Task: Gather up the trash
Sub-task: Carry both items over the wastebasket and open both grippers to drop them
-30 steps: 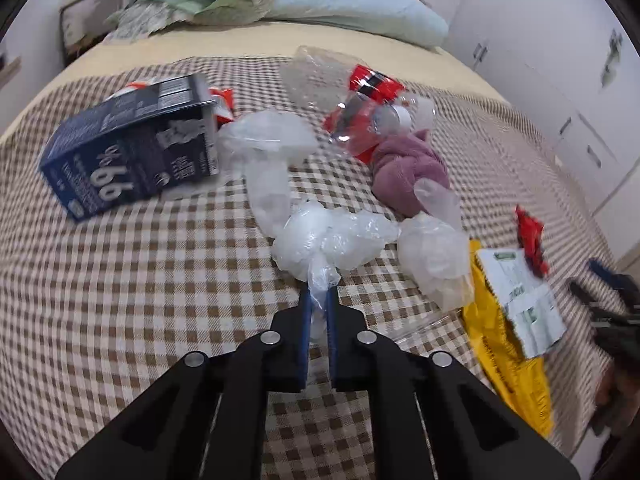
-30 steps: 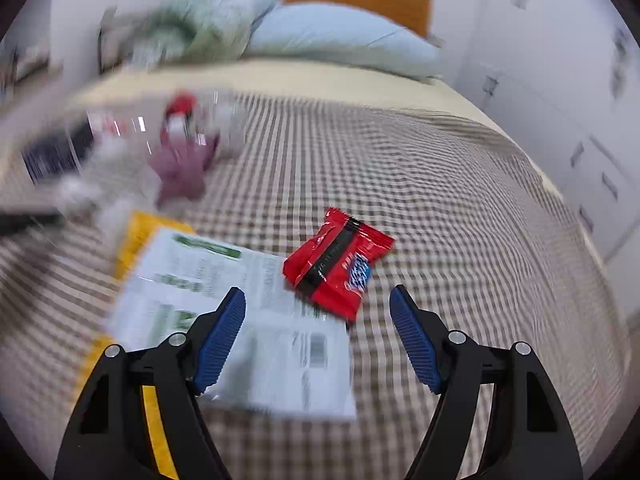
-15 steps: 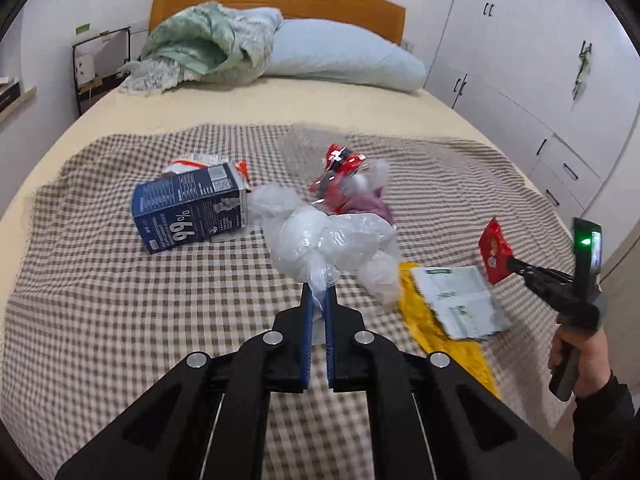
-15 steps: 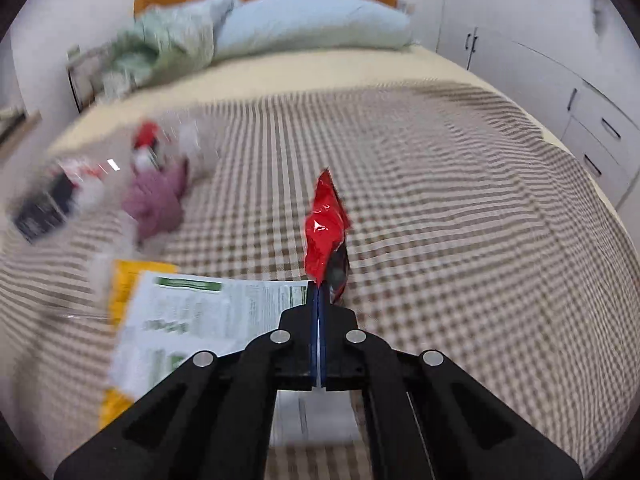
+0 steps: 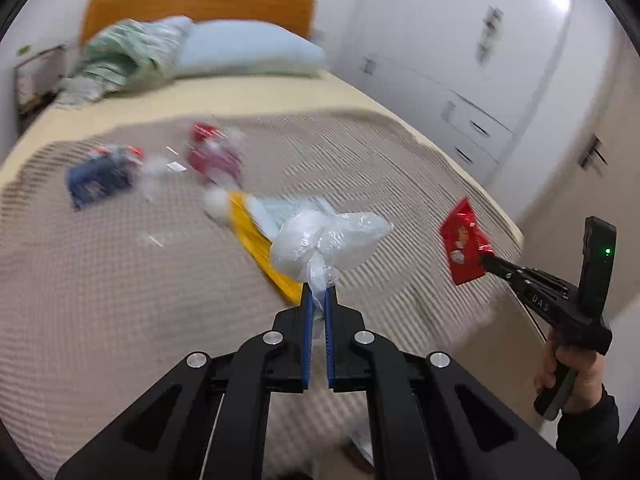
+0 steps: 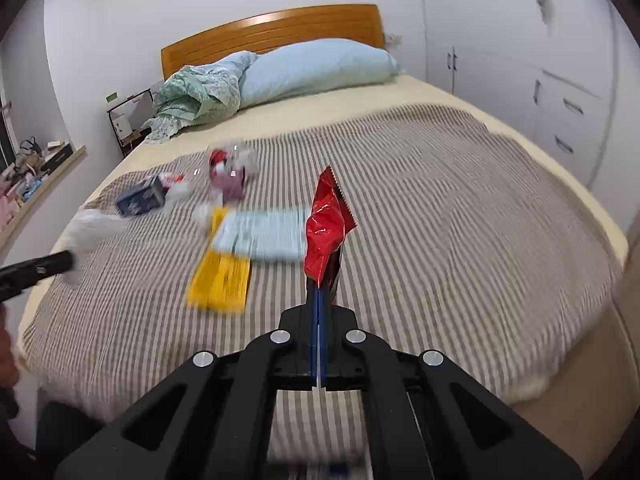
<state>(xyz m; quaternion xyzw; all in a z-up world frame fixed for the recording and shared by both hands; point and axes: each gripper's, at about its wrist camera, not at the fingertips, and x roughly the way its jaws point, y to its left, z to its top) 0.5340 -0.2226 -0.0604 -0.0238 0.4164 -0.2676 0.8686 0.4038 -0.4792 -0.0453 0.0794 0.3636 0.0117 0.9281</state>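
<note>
checked brown-and-cream blanket [image 6: 440,208] covers the near part of the bed, and both grippers hang above it with trash in their grip.

nearest, in the left wrist view, the left gripper [image 5: 318,300] has its blue pads pinched almost together on the twisted neck of a crumpled clear plastic bag [image 5: 328,240]. only that thin neck sits between the pads; the puffed body of the bag stands free beyond the tips, clear of the blanket. thin film is slippery, so a quick swing could let the neck slide out and drop the bag back on the bed.

the right gripper [image 6: 319,296] is fully closed on the lower end of a red snack wrapper [image 6: 326,228], which stands up past the tips. the left view shows the same wrapper held out over the bed's right edge, with a hand [image 5: 572,372] on the tool's handle. the grip is on one end only, so the foil could pivot or pull loose, and from there it would likely fall to the floor rather than the bed.

farther off, trash is left on the blanket: a yellow packet [image 6: 220,280] with a pale printed sheet [image 6: 268,234] partly over it, then a dark blue carton [image 6: 140,200] and a blurred heap of clear plastic and something purple-red [image 6: 232,172]. no bin shows in either view, so i cannot tell where the load should go. beyond lie the light blue pillow [image 6: 316,68] and wooden headboard [image 6: 272,30].
</note>
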